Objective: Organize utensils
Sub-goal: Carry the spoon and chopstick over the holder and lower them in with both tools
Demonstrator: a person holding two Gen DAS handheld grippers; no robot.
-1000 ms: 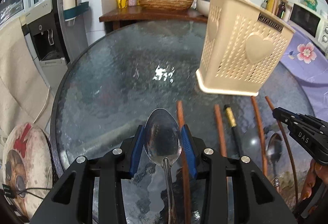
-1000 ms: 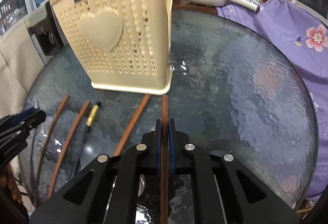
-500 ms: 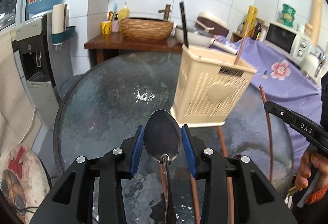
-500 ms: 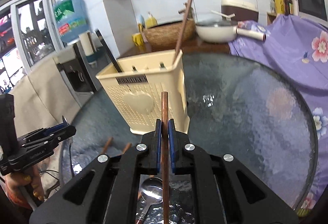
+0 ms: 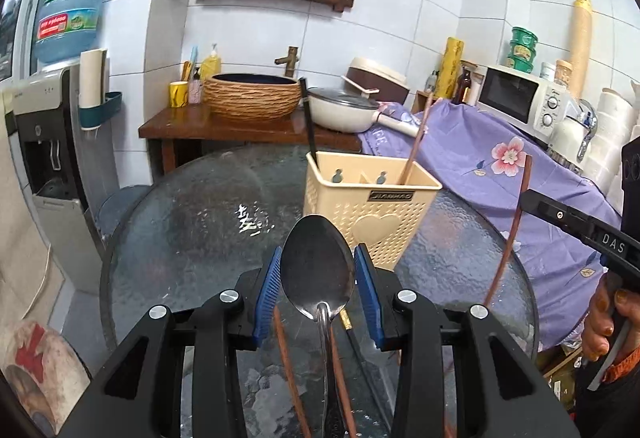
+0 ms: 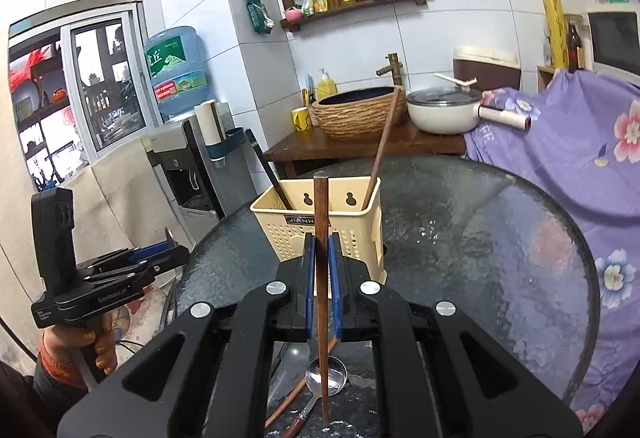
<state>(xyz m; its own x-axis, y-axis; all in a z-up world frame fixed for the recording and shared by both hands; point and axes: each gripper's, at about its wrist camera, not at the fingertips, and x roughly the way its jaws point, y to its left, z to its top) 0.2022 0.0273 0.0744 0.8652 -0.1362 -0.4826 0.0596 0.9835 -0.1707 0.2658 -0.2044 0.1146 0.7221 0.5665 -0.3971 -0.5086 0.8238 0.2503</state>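
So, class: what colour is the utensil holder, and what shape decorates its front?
Cream utensil holder with a raised heart; clearest in the left wrist view.

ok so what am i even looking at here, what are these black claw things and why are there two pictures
There is no robot: a person holds a handheld two-finger gripper in each hand, and each carries a wide-angle camera looking along its fingers. One picture comes from the left gripper, whose blue pads hold a metal spoon by its bowl. The other comes from the right gripper, shut on a brown chopstick. Each camera also sees the other gripper out to the side. Both are raised above a round glass table. On it stands a cream utensil basket with a dark and a brown stick already inside, and more chopsticks and another spoon lie loose.
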